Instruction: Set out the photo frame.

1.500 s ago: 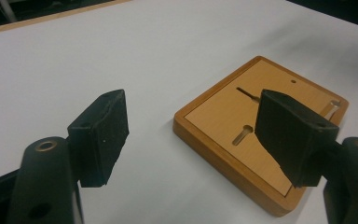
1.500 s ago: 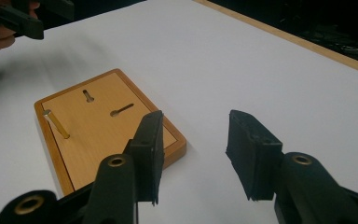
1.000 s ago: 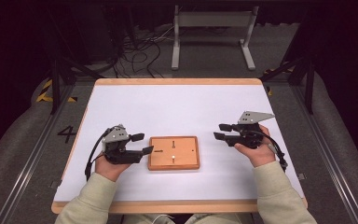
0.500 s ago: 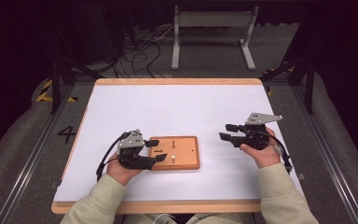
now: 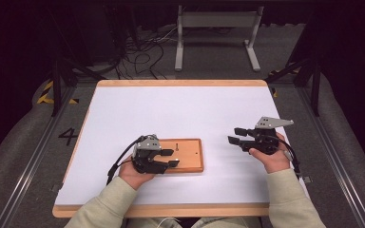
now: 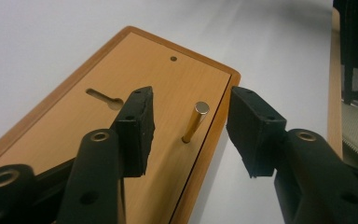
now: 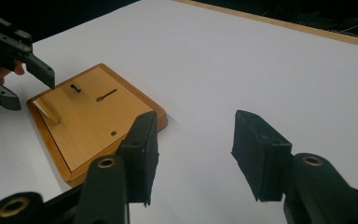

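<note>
1 wooden board (image 5: 186, 155) w/ 1 brass pin (image 6: 195, 122) standing upright near its edge, 1 keyhole slot (image 6: 103, 97), 1 small hole (image 6: 173, 59); 2 grippers. Left gripper (image 5: 167, 158) sits over the board's left end, hand low, forearm in from the bottom; jaws have just been closing, pin stands between them, pads not touching it. Right gripper (image 5: 235, 135), well apart to the right of the board, held level pointing left, jaws parted, nothing between.
</note>
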Tool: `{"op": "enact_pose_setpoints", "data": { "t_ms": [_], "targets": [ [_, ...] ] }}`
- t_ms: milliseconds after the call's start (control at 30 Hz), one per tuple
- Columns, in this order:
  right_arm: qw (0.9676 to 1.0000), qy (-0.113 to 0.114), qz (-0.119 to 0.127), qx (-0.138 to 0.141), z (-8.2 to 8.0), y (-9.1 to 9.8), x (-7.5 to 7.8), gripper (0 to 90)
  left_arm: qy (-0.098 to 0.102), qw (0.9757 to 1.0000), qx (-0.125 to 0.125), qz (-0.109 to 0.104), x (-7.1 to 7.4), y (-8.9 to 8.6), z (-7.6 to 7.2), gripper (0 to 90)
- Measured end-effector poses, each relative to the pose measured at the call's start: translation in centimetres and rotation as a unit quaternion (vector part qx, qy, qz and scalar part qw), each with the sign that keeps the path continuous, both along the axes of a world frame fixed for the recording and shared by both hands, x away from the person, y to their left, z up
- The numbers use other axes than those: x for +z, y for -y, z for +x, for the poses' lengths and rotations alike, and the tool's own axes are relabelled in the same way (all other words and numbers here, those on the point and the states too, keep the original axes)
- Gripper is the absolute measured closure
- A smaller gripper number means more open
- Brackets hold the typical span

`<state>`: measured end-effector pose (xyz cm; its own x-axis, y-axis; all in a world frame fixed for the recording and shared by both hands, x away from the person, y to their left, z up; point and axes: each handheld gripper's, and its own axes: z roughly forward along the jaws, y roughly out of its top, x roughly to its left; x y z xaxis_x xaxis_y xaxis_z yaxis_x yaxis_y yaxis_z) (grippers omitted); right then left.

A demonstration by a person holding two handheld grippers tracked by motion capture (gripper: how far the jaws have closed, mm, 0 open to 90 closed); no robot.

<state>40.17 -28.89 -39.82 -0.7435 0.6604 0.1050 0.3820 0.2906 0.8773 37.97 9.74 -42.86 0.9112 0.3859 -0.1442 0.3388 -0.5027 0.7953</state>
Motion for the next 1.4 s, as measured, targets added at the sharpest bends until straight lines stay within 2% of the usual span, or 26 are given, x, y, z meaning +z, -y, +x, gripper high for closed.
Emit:
{"op": "enact_pose_setpoints", "data": {
  "t_ms": [133,467,633,867,900,1067,1167,1200,1267,1367,1400],
  "targets": [
    [1.0000,-0.004,0.002,-0.003,-0.1,0.2,-0.1,50.8,-0.008,0.9997,-0.008,0.019,-0.7,1.0,0.1,57.7],
    [1.0000,-0.009,-0.002,-0.003,-0.1,0.1,-0.4,50.3,-0.001,0.9991,-0.017,0.040,-1.4,1.9,0.2,77.5],
    [1.0000,-0.008,-0.002,0.000,-0.1,0.0,-0.4,49.9,0.002,0.9991,-0.012,0.041,-1.5,1.9,0.3,81.6],
    [1.0000,-0.009,-0.003,0.000,-0.1,0.0,-0.5,49.9,0.028,0.9981,-0.013,0.054,-1.5,2.0,-0.1,83.3],
    [1.0000,-0.009,-0.003,0.000,-0.1,0.0,-0.5,49.9,0.037,0.9975,-0.014,0.058,-1.5,2.1,-0.2,83.4],
    [0.9999,-0.017,-0.001,-0.001,-0.1,-0.1,-0.5,51.8,0.099,0.9910,-0.029,0.085,-1.5,2.3,-1.0,83.7],
    [0.9996,-0.027,-0.001,0.000,-0.2,-0.3,-0.4,52.4,0.111,0.9892,-0.036,0.088,-1.6,2.3,-1.2,83.8],
    [0.9998,-0.018,-0.006,-0.002,-0.2,-0.3,-0.4,52.2,0.122,0.9876,-0.039,0.091,-1.6,2.3,-1.3,83.8],
    [0.9997,-0.022,-0.006,0.002,-0.2,-0.4,-0.3,52.2,0.138,0.9848,-0.044,0.096,-1.7,2.3,-1.7,83.8],
    [0.9997,-0.022,-0.009,0.007,-0.3,-0.8,-0.2,50.8,0.176,0.9768,-0.061,0.106,-1.8,2.3,-2.4,83.9],
    [0.9996,-0.024,-0.009,0.009,-0.3,-0.9,-0.2,49.9,0.192,0.9730,-0.066,0.109,-1.8,2.4,-2.6,83.8]
  ]
}}
